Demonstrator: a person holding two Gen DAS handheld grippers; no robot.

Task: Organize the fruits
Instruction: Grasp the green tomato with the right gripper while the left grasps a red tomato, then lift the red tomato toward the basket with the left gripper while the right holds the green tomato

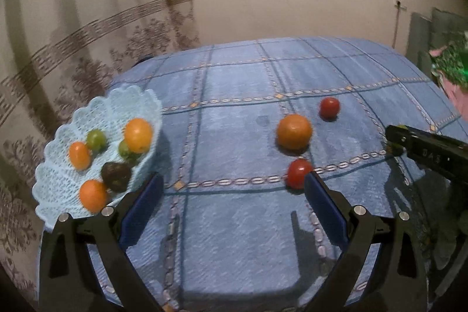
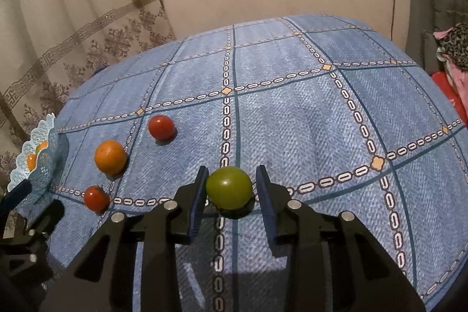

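Fruit lies scattered on a blue checked tablecloth (image 2: 307, 122) that covers the table in both views. The right gripper (image 2: 231, 189) has its jaws apart on either side of a green tomato (image 2: 228, 187) resting on the cloth, the blue pads just beside the fruit; whether they touch it cannot be told. Only the right wrist view shows this fruit clearly. In the left wrist view the right gripper appears at the right edge as a dark bar, with just a sliver of green at its tip.

The left gripper (image 1: 234, 189) is open wide and empty above the near part of the cloth. Its right fingertip sits just in front of a near red tomato (image 1: 298, 173). Beyond that are a large orange (image 1: 294, 131) and, farther right, a second red tomato (image 1: 329, 107). All three lie apart from one another.

The left wrist view alone shows the inside of the light blue lace-patterned basket (image 1: 58, 183) at the table's left edge. It holds three oranges or mandarins, two green fruits and one dark fruit. From the right wrist view the basket is seen side-on at far left, with only a little orange showing over its rim. A patterned curtain (image 1: 73, 48) hangs behind the table on the left.
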